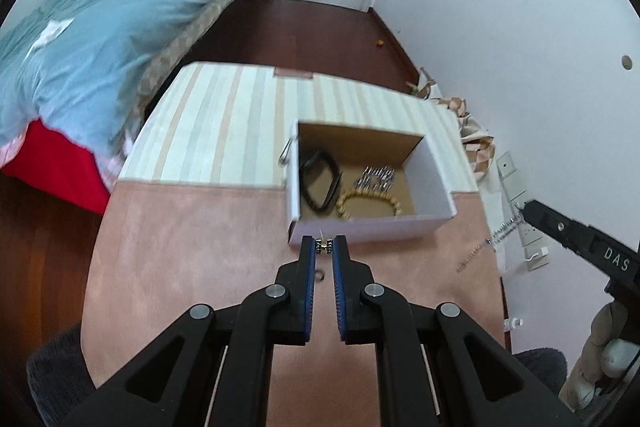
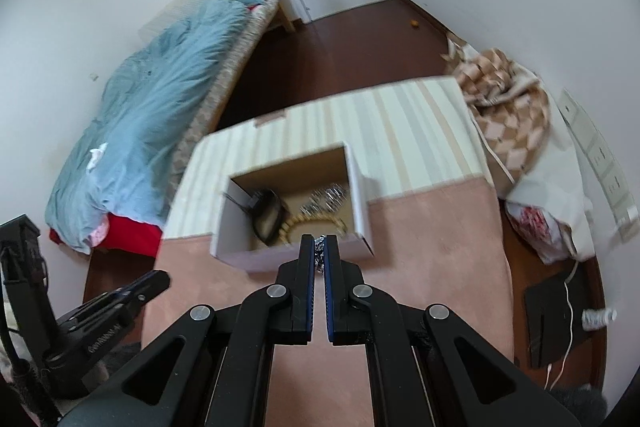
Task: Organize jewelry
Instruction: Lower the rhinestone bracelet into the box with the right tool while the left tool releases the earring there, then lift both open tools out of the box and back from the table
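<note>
Just near of the open box (image 1: pixel 372 227), we hold jewelry in both grippers.
Left gripper (image 1: pixel 324 246) pinches a small gold clasp piece (image 1: pixel 324 245), right gripper (image 2: pixel 319 247) a silver chain (image 2: pixel 319 254); next we carry each over the box's near wall and release.

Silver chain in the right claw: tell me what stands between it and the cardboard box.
Nothing visible does. The silver chain hangs pinched in the right claw, just short of the cardboard box, whose top is open. Only the box's low front wall lies ahead.
</note>
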Motion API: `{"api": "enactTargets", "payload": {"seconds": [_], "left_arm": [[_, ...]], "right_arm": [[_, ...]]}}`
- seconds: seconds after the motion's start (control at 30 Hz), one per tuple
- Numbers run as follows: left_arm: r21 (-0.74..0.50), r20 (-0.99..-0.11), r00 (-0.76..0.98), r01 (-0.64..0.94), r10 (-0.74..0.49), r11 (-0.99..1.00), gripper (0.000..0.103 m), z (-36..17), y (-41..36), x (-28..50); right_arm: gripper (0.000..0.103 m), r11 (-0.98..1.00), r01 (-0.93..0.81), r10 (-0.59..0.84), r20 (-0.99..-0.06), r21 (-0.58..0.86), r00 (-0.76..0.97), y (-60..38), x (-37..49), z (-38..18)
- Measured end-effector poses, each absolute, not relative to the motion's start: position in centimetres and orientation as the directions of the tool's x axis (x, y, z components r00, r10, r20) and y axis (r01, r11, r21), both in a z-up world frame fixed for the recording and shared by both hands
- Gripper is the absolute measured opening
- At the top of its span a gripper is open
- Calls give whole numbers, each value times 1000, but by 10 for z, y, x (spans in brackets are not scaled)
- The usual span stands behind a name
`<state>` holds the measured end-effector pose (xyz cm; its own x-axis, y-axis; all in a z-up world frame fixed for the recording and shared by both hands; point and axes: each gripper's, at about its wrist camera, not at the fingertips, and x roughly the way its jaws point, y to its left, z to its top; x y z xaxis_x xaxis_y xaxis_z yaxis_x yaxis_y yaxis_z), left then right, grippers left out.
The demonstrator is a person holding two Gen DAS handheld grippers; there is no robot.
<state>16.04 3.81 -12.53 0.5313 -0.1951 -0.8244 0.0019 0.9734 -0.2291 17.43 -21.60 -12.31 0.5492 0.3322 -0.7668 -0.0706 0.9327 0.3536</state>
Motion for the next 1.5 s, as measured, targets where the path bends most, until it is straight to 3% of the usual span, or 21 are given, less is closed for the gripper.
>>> {"api": "enactTargets", "payload": {"seconds": [0.27,0.5,0.73,0.8,0.83,0.87,0.9,0.93,0.97,1.0,1.03,1.13,1.2,1.3,1.4,1.5], "left_arm": [[-259,-835,483,78,-264,963,6,-124,22,220],[-294,-866,399,83,-302,952,6,-147,21,272],[-258,-915,317,20,-251,966,9,-165,25,304],[-224,-923,318,12,-216,974,16,-165,27,306],[-208,-925,325,6,-198,978,27,-164,29,305],[-198,-924,335,0,-186,980,36,-162,31,304],[-181,-923,346,-12,-166,983,59,-160,33,303],[-170,-920,362,-23,-151,985,70,-158,36,300],[-167,-915,376,-30,-143,986,70,-156,40,298],[-154,-914,384,-39,-128,987,70,-154,43,295],[-143,-916,385,-43,-115,989,70,-154,46,293],[-116,-916,392,-64,-82,991,72,-154,52,285],[-95,-916,397,-73,-59,993,78,-155,55,276],[-53,-914,406,-83,-15,995,80,-154,55,264],[-20,-909,417,-91,20,996,103,-154,53,255],[5,-899,436,-99,48,995,103,-152,51,243]], "right_arm": [[4,921,-136,379,-753,366,538,-193,233,-96],[4,927,-112,371,-827,359,421,-183,280,-136],[5,949,-151,308,-909,275,282,-168,303,-182],[5,955,-153,290,-915,256,279,-166,302,-185],[6,958,-150,280,-918,246,282,-167,301,-185],[11,959,-148,277,-918,243,283,-168,301,-185],[23,960,-143,273,-919,241,286,-170,300,-185],[31,964,-138,260,-920,228,294,-171,298,-183],[48,965,-137,254,-919,222,301,-171,298,-182],[55,966,-134,253,-918,222,306,-171,297,-181],[61,969,-126,243,-918,213,312,-174,295,-179],[63,980,-109,191,-925,164,329,-177,291,-177],[87,987,-104,153,-927,124,342,-177,286,-175],[93,992,-103,105,-932,73,348,-176,279,-176],[100,994,-99,68,-938,36,340,-174,270,-181],[101,995,-94,45,-942,14,333,-173,261,-187]]}}
